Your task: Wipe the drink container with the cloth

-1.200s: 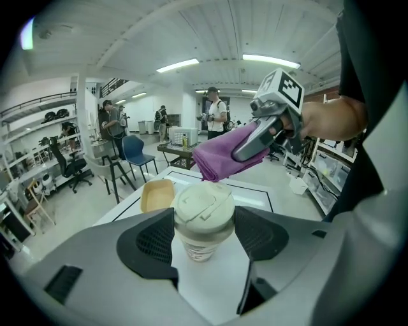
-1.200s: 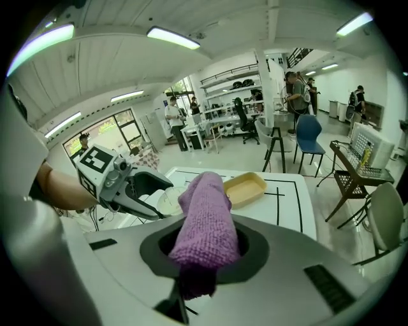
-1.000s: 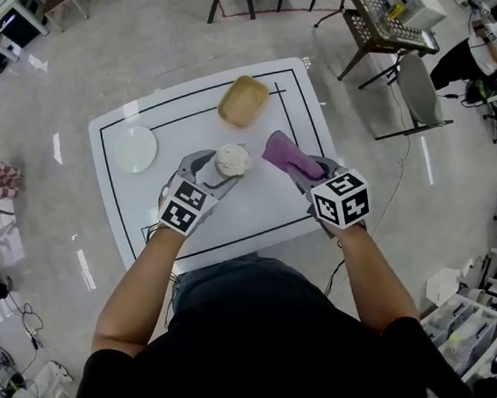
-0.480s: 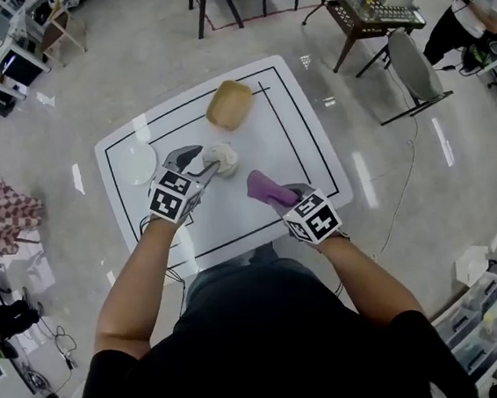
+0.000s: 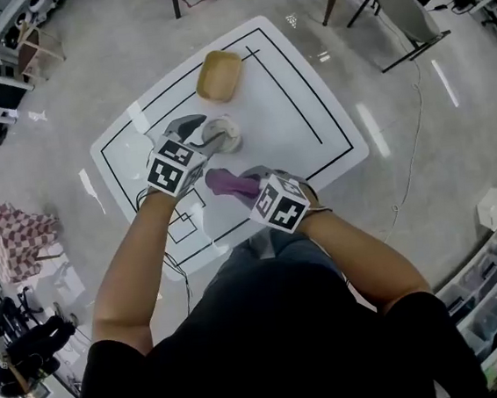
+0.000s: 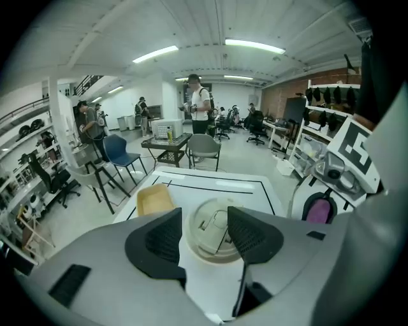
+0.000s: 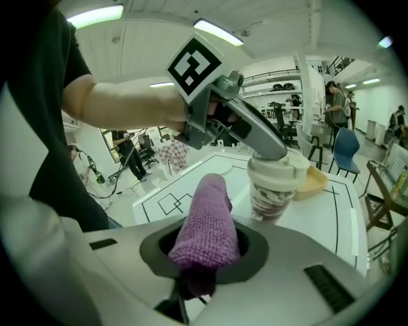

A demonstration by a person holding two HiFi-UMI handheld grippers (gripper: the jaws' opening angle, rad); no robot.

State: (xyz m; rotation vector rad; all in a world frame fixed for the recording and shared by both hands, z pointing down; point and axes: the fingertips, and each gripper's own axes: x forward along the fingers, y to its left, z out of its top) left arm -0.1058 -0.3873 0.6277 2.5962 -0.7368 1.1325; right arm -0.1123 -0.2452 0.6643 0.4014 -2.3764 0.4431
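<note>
Head view: white square table with black border lines [image 5: 310, 116], floor open on all sides, chairs well off at the top. The right half of the tabletop is bare, with plenty of room there. A tan shallow plastic tray [image 5: 219, 75] sits near the far edge. The cream-lidded paper drink cup [image 5: 222, 135] stands upright inside the black lines, left of centre. The left gripper [image 5: 209, 132] comes at the cup from the left and partly covers it. The right gripper [image 5: 245, 185] is near the table's front edge, holding the purple knitted cloth [image 5: 227, 183], whose tip is near the cup; contact can't be told. The front edge is hidden by arms and body.

Left gripper view: the jaws have just been closing, and both pads now sit against the cup's lid [image 6: 213, 223] at a middling width. Only the lid shows; the cup body is hidden. The tray [image 6: 153, 198] is beyond on the left, with bare table behind.

Right gripper view: the jaws are clamped narrow on the cloth [image 7: 207, 229], which covers the pads. The cup [image 7: 273, 191] is just right of the cloth tip, with the left gripper on its lid. The tray [image 7: 313, 181] is behind and partly cut off by the cup.
</note>
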